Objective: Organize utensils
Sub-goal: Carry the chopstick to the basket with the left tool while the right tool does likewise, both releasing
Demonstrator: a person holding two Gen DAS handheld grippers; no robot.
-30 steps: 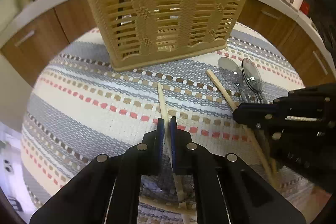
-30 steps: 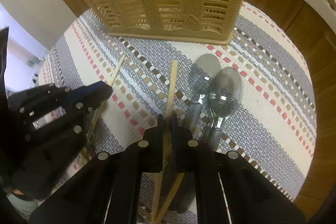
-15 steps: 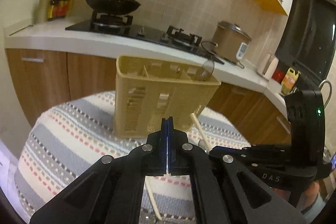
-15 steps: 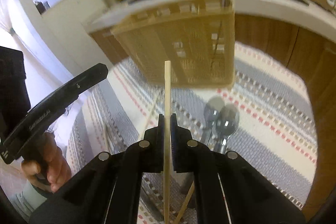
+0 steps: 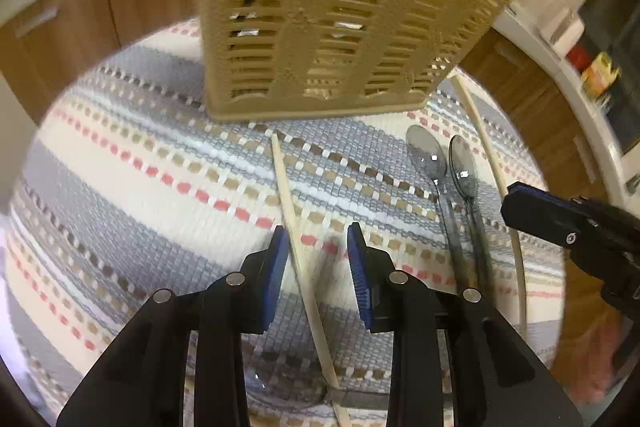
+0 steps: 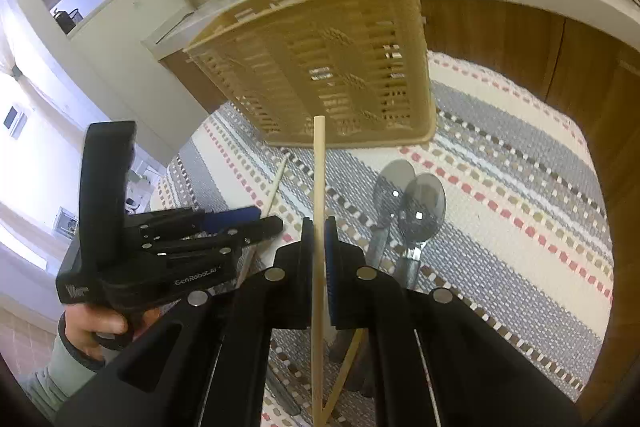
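Right tongs (image 6: 319,227) pinch a pale chopstick (image 6: 319,163); left tongs (image 5: 316,239), just opening, straddle another (image 5: 286,183).

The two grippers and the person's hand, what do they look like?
Both the left gripper and the right gripper are matte black with blue pads and round silver pivot pins. The left one has a pistol-style handle with white lettering, gripped by a hand in a pale greyish-green sleeve.

Beige slatted basket (image 5: 340,7) — grey-cream-red striped cloth (image 5: 140,167).
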